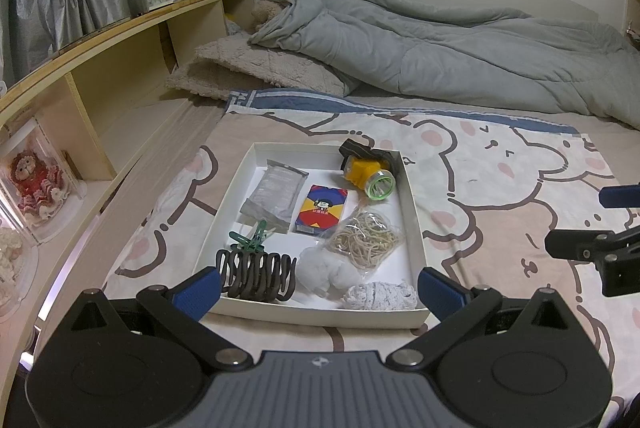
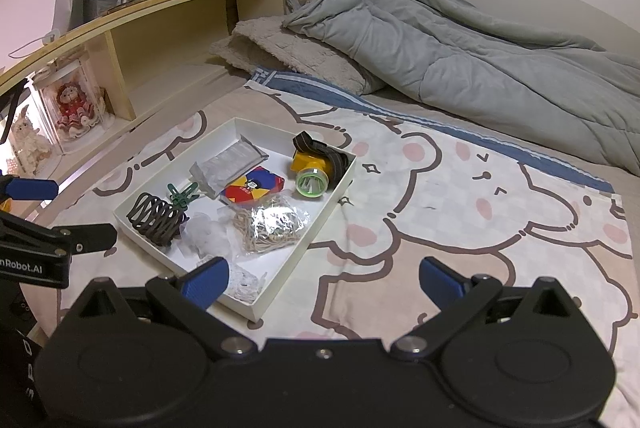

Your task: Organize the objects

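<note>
Left gripper, nearest: fingers spread, empty, flanking the near edge of the shallow white cardboard tray. Right gripper: spread, empty, its left finger over the tray's near corner. Beyond the fingertips, all inside: yellow headlamp, bagged rubber bands, dark claw hair clip, colourful card box. Gathering appears complete.

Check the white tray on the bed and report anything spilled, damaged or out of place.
Nothing stands out. The white tray sits flat on the bedsheet, and the headlamp, card box, bag of rubber bands and hair claw all lie inside it. Nothing has spilled over its rim.
</note>
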`<state>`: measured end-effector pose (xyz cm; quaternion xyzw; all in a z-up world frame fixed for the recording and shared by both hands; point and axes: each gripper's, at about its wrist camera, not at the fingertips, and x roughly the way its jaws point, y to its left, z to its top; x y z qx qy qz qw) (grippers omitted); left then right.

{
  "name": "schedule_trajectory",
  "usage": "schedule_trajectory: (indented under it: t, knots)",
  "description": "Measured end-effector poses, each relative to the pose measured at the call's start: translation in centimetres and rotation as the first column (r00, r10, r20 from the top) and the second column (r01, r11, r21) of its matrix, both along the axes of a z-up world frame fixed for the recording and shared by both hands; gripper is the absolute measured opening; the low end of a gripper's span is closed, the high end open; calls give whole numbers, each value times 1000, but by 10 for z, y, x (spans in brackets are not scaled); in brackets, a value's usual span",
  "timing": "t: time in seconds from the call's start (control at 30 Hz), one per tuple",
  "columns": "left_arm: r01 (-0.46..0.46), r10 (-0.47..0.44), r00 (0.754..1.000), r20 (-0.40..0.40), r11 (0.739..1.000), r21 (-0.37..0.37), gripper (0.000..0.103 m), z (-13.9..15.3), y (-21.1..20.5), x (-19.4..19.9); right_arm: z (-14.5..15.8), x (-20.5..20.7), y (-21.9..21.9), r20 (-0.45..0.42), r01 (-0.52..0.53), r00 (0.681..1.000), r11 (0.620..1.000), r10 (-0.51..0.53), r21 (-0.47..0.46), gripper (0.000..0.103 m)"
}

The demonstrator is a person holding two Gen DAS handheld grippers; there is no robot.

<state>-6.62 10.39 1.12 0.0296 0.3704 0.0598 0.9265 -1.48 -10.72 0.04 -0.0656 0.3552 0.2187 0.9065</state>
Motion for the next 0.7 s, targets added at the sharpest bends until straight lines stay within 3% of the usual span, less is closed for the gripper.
schedule_trajectory:
  t: [0.7]
  knots:
    - [-1, 1, 1000, -5, 1000, 0, 103, -1, 0, 0, 1, -1, 1, 0, -3, 1000, 1000, 3, 2, 102]
